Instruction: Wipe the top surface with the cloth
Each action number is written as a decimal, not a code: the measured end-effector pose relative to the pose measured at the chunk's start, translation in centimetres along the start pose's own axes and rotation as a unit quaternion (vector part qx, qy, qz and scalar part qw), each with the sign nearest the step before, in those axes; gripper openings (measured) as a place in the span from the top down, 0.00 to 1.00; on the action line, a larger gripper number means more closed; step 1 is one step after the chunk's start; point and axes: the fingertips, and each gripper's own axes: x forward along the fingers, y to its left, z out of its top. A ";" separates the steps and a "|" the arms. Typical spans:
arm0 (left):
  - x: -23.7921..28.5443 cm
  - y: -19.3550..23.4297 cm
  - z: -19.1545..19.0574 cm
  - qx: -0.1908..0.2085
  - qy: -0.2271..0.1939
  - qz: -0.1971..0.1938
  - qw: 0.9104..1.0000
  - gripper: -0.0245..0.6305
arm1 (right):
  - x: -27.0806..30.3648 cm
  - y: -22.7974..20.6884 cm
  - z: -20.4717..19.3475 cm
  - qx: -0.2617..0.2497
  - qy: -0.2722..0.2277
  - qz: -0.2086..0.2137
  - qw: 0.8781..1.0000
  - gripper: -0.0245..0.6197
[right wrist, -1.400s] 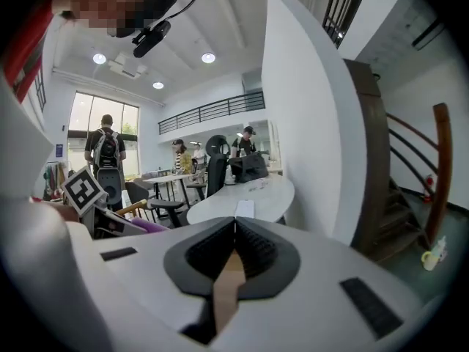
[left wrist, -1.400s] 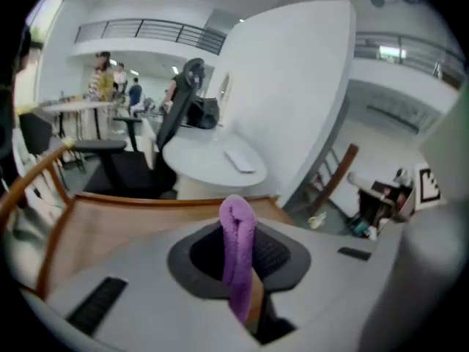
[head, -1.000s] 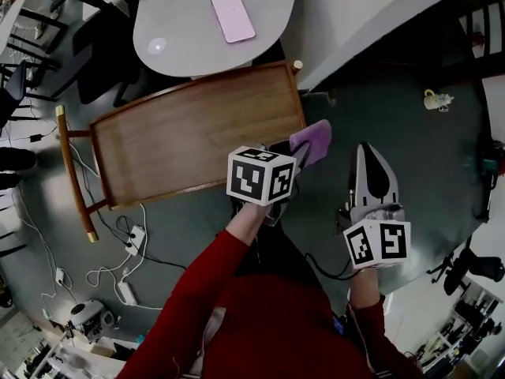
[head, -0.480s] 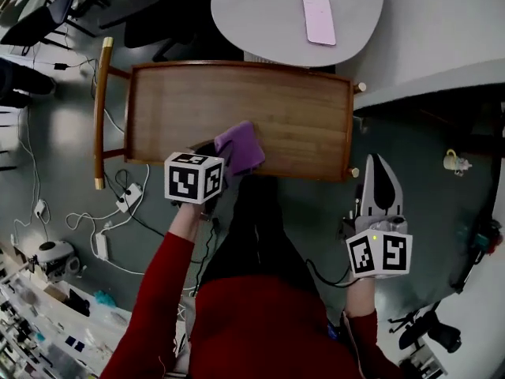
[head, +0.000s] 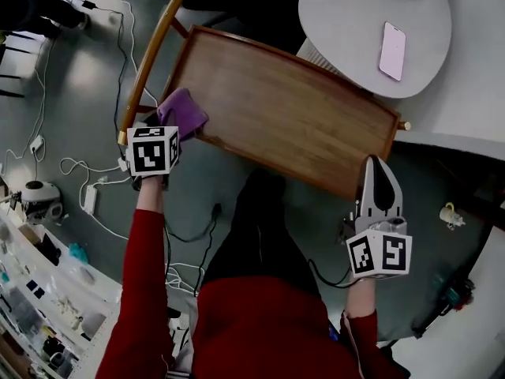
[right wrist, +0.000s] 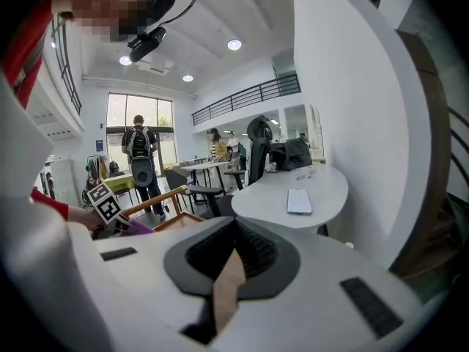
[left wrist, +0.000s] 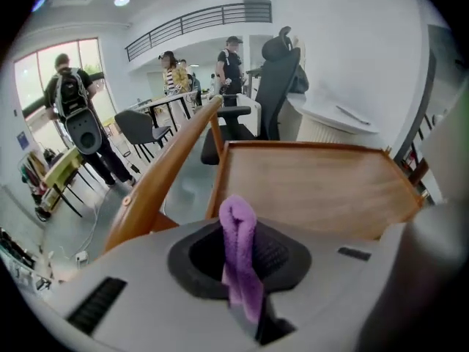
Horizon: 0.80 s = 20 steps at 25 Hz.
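Left gripper (head: 167,125) clamped on purple cloth (head: 183,110), a bunched fold pinched upright between the jaws in the left gripper view (left wrist: 238,240). Cloth sits at the near-left corner of the wooden trolley top (head: 284,109), over its raised rim, just beside the end of the wooden handle (head: 150,54); can't tell if it presses on the wood. Right gripper (head: 376,168) has jaws together on nothing and hangs off the near right edge, apart from the top. Risks, judged: cloth catches on the rim or handle and drags out of the pinch; the fold is narrow, so a pass covers only a thin strip and leaves most of the top unwiped; nothing steadies the trolley, so a hard push could shift it. Phone (head: 392,50) on the grey round table (head: 347,22) is well apart, no concern.
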 end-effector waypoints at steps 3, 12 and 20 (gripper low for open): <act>-0.3 0.9 0.0 0.027 -0.005 0.037 0.999 0.88 | 0.3 0.5 0.0 -0.002 0.002 0.006 1.000 0.94; -4.1 1.3 5.2 0.064 -0.119 0.065 0.989 0.88 | -0.3 -0.3 0.2 0.004 -0.024 -0.027 0.999 0.94; -15.1 -11.0 17.6 0.062 -0.392 -0.114 0.911 0.88 | -3.2 -2.7 2.9 0.009 -0.075 -0.071 0.995 0.94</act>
